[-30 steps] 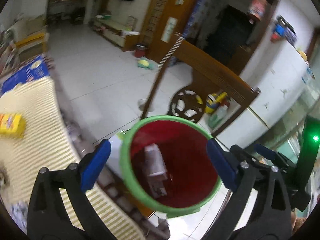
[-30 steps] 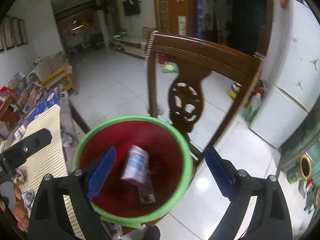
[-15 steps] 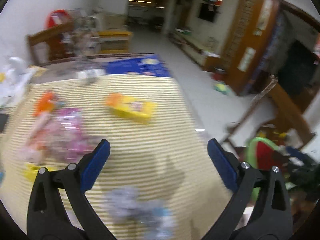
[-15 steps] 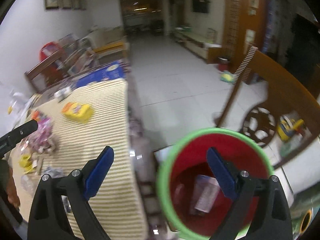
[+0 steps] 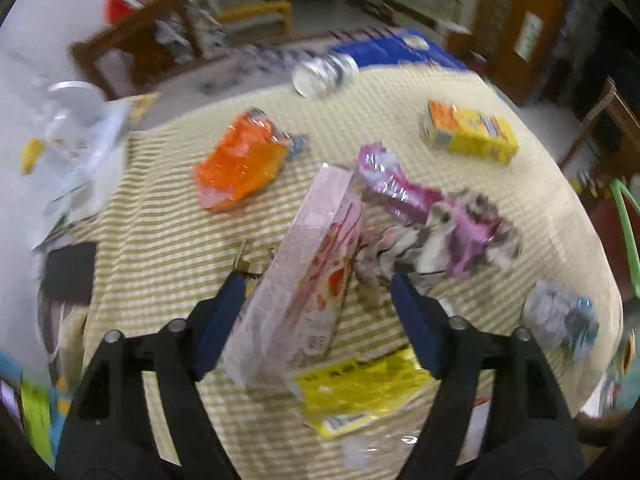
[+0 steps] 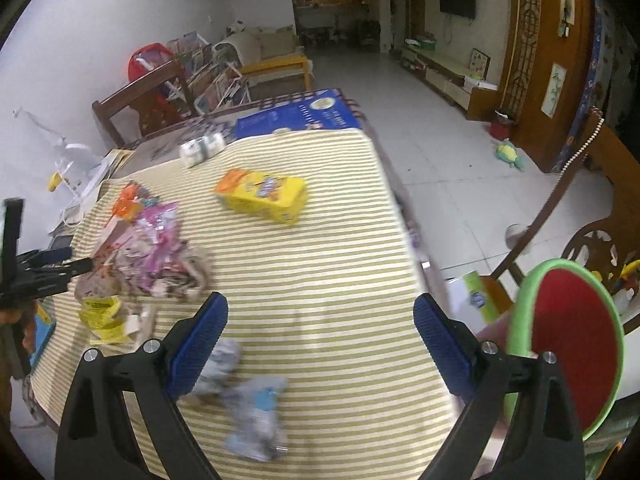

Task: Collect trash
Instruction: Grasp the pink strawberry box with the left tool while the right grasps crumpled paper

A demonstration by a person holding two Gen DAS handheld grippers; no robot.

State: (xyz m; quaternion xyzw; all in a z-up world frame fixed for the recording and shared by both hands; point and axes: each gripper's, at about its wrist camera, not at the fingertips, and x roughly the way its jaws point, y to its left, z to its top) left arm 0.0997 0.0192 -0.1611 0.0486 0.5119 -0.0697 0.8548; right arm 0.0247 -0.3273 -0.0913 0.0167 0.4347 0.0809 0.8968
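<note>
Trash lies scattered on the yellow-and-white striped tablecloth (image 6: 328, 264): a pink rectangular carton (image 5: 308, 264), a crumpled pink foil wrapper (image 5: 436, 216), an orange plastic wrapper (image 5: 240, 164), a yellow box (image 6: 262, 194) and a yellow sachet (image 5: 360, 388); their printing is unreadable. The left gripper (image 5: 320, 300) straddles the carton, fingers spread. The right gripper (image 6: 320, 324) hovers over the cloth, fingers apart, beside the green-rimmed red bin (image 6: 568, 340).
</note>
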